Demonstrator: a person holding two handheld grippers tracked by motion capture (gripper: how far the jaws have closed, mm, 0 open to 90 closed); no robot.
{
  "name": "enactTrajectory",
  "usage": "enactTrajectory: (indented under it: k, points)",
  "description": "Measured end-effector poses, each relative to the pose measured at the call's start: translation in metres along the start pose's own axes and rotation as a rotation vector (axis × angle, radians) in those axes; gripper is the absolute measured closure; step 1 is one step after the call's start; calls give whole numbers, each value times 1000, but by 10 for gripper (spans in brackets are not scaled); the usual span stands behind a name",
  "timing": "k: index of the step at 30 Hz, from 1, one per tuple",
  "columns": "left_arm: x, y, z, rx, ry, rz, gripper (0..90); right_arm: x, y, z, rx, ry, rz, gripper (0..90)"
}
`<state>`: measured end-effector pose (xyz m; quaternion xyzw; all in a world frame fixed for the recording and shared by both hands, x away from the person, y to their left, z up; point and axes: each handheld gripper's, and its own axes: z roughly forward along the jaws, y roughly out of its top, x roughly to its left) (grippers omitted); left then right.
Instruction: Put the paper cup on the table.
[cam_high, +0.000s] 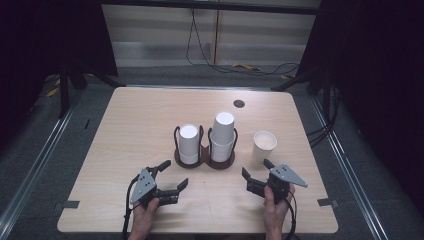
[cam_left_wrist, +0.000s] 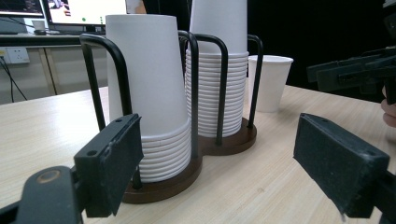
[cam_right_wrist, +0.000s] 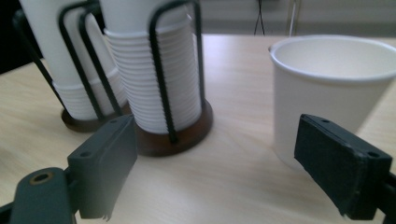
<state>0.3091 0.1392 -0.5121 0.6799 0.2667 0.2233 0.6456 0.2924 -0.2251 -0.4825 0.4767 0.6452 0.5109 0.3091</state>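
Left gripper (cam_high: 172, 176) and right gripper (cam_high: 256, 173): jaws spread wide, empty (apparently above the table (cam_high: 130, 125)). Ahead: wire holder (cam_high: 205, 156) with stacked cups (cam_high: 223, 136); single upright cup (cam_high: 264, 145) just beside it.

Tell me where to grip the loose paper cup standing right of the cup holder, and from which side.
Grip the loose paper cup across its upper wall, just under the rim, coming in level from the person's side with the right gripper. It stands upright, mouth up, apart from the cup holder, and the open jaws already face it.
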Motion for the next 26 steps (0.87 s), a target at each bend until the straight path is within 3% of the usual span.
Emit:
enactTrajectory:
  k: [2,7,10,16,26]
  points:
    - [-1,0,0,-5,5,-6,155,7,-1,3,-11,43,9,133]
    - [-1,0,0,1,12,-3,155,29,-6,12,-72,84,-11,131]
    - [-1,0,0,1,40,-2,152,39,-9,17,-101,97,-22,131]
    - [-1,0,0,1,38,-2,152,56,-18,22,-170,106,-59,131]
    - [-1,0,0,1,37,-2,152,60,-21,23,-192,124,-64,133]
